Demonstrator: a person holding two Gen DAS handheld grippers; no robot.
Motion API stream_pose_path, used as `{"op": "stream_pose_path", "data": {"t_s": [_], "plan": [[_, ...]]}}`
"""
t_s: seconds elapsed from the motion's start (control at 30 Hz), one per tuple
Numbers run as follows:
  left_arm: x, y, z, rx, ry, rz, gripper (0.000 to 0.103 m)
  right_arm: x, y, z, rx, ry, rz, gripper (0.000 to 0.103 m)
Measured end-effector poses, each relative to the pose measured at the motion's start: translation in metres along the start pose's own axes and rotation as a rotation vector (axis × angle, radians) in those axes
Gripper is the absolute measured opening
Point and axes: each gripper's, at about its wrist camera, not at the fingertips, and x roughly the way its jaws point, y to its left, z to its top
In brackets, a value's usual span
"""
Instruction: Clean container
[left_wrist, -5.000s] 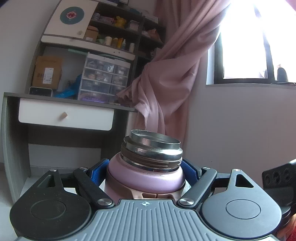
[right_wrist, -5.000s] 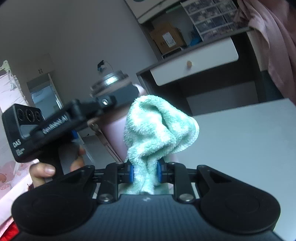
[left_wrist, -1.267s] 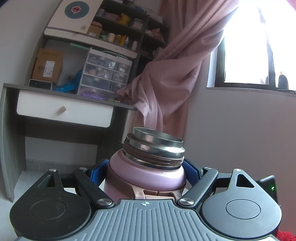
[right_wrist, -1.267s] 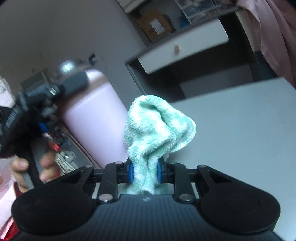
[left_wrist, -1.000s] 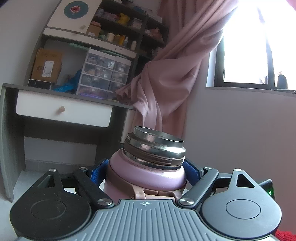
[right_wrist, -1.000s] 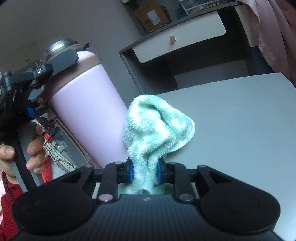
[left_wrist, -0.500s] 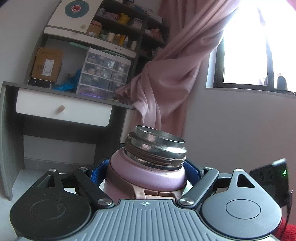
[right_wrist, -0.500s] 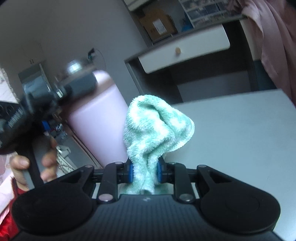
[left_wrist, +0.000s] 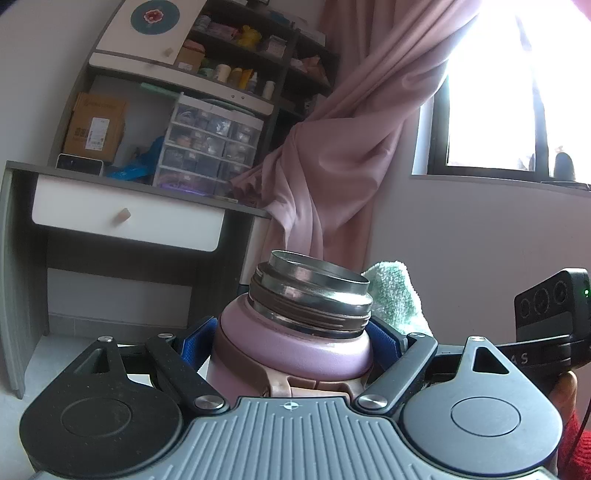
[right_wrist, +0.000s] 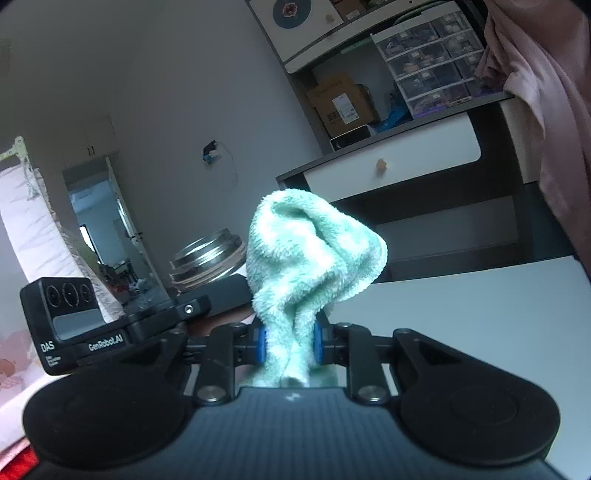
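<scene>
My left gripper (left_wrist: 295, 343) is shut on a pink insulated bottle (left_wrist: 291, 347) with an open steel threaded mouth (left_wrist: 314, 284), held upright in the air. My right gripper (right_wrist: 289, 341) is shut on a bunched mint-green terry cloth (right_wrist: 310, 254). In the left wrist view the cloth (left_wrist: 397, 295) pokes up just behind the right side of the bottle's mouth. In the right wrist view the steel mouth (right_wrist: 207, 258) shows left of the cloth, behind the left gripper's body (right_wrist: 92, 325). The bottle's lower body is hidden.
A white table (right_wrist: 480, 317) lies below and to the right. Behind stands a grey desk with a white drawer (left_wrist: 125, 225), shelves and plastic drawer boxes (left_wrist: 210, 147). A pink curtain (left_wrist: 351, 140) hangs beside a bright window (left_wrist: 517, 92).
My right gripper has risen with the cloth from beside the bottle's body to the level of its mouth. The cloth now shows in the left wrist view. The bottle has stayed held.
</scene>
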Motion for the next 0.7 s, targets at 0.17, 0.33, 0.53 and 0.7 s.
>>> {"op": "stream_pose_path", "data": {"t_s": [0.17, 0.33, 0.53, 0.7], "plan": [[0.001, 0.000, 0.002, -0.001, 0.001, -0.001, 0.087, 0.005, -0.009, -0.005, 0.031, 0.007, 0.012, 0.022], [0.000, 0.004, 0.002, -0.001, 0.001, -0.005, 0.087, 0.010, -0.016, -0.011, 0.051, 0.023, 0.009, 0.022], [0.000, 0.005, 0.002, -0.002, 0.001, -0.007, 0.087, 0.016, -0.024, -0.019, 0.066, 0.053, -0.002, 0.022], [0.001, 0.002, 0.001, 0.000, 0.001, -0.004, 0.087, 0.023, -0.029, -0.030, 0.074, 0.094, -0.017, 0.022]]}}
